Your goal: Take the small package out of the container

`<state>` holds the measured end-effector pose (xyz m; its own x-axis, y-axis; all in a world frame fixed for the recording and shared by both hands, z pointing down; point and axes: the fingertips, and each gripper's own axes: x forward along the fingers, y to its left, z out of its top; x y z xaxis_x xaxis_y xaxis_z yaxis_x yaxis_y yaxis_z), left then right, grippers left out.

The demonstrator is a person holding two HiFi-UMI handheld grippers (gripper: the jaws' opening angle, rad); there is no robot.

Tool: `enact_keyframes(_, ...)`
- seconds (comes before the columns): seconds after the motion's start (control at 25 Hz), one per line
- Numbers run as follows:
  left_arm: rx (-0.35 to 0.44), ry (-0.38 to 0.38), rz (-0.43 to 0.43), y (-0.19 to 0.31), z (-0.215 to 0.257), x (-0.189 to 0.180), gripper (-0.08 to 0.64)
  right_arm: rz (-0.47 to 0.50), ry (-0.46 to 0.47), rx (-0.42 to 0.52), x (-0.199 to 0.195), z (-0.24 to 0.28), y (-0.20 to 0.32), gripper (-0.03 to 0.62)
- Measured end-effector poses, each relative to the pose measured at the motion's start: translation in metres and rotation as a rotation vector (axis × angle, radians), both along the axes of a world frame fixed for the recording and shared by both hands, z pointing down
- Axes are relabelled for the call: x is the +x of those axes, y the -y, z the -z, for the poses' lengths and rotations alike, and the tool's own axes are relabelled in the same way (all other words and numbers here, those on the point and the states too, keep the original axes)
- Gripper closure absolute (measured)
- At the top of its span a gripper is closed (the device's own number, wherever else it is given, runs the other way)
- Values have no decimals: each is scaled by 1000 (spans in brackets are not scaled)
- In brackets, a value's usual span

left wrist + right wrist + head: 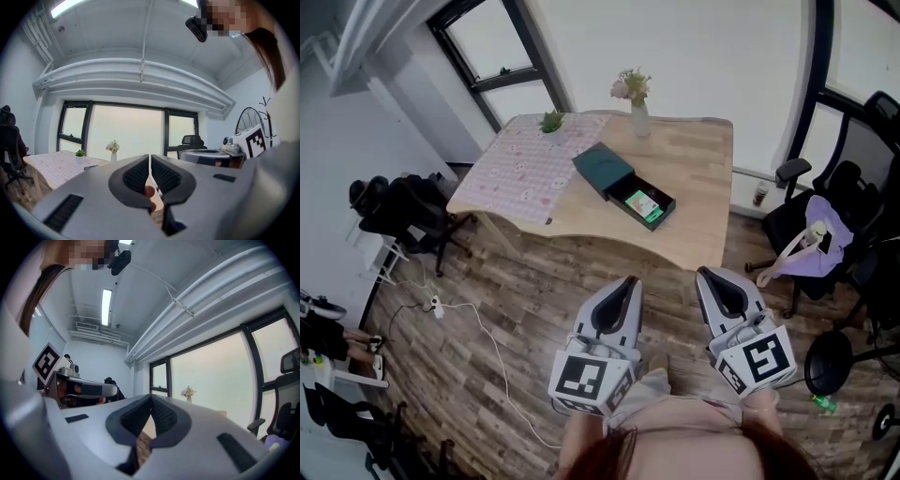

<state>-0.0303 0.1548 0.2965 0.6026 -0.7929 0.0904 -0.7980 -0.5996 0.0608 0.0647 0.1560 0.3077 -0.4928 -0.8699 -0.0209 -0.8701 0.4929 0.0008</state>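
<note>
A dark green container (623, 186) lies on the wooden table (694, 178), its drawer slid out toward me. In the drawer rests a small green and white package (643, 205). Both grippers are held low over the floor, well short of the table. In the head view my left gripper (625, 281) points at the table, and in its own view (150, 157) the jaws meet with nothing between them. Beside it, my right gripper (705, 274) is also shut and empty, as its own view (151, 397) shows.
A vase of flowers (637, 105) and a small plant (551, 121) stand at the table's far edge, with a patterned cloth (534, 164) on its left half. A black chair (403, 217) stands left, a chair with purple cloth (821, 234) right. A cable and power strip (437, 306) lie on the floor.
</note>
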Motion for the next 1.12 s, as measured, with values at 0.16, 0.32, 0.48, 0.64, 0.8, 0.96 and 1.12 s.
enact_keyframes(0.16,3,-13,-17,35,3,-9,541,-14,-13,-7,-9,3,34,592)
enact_keyframes(0.32,3,-24,-23,69,3,-25,541,-25,-29,-13,-21,3,68,592)
enact_keyframes(0.48,8,-32,-21,99,2,-44,541,-21,-45,-20,-38,2,101,592)
enact_keyframes(0.64,-3,-46,-27,125,-2,-56,541,-20,-53,-40,-50,-3,125,592)
enact_keyframes(0.8,-22,-55,-32,147,-10,-60,541,-10,-63,-72,-56,-15,146,591)
enact_keyframes(0.96,-61,-48,-39,163,-24,-58,541,-1,-68,-118,-57,-32,165,584)
enact_keyframes(1.12,-74,-38,-35,193,-30,-54,541,9,-76,-147,-54,-44,196,563)
